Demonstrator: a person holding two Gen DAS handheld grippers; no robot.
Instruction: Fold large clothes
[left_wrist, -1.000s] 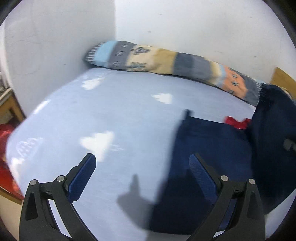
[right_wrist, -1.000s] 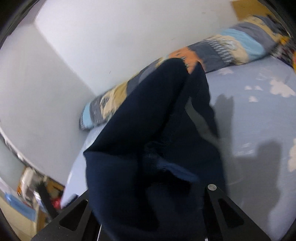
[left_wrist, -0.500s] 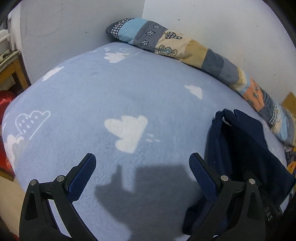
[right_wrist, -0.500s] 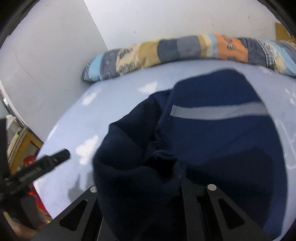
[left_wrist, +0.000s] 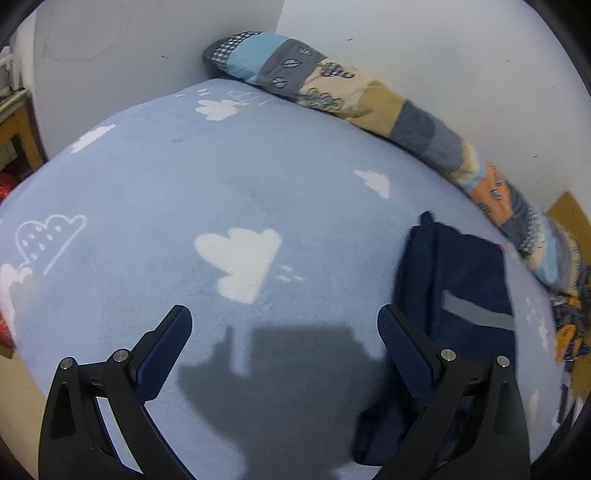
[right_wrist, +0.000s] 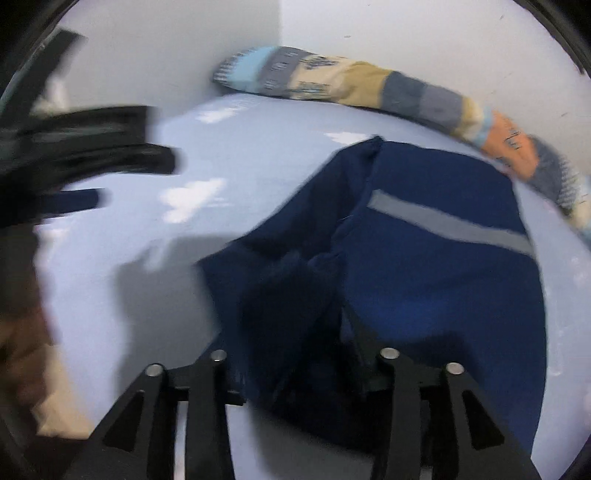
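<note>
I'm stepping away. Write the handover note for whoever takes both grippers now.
Left gripper: open, empty, over bare blanket.
Right gripper: jaws opening, a fold of the navy garment between them; fingertips hidden by the cloth.
Garment: bunched on the blanket, grey stripe up, near the patchwork bolster along the wall.
Done: garment brought down onto the bed.
Left: let go, spread it flat, fold it.

Both wrist cameras look steeply down over the blue cloud-print bed (left_wrist: 155, 192) toward the corner at twelve o'clock. They share the patchwork bolster (left_wrist: 332, 88) and the navy garment (right_wrist: 443, 280), which the right view sits much closer to.
</note>
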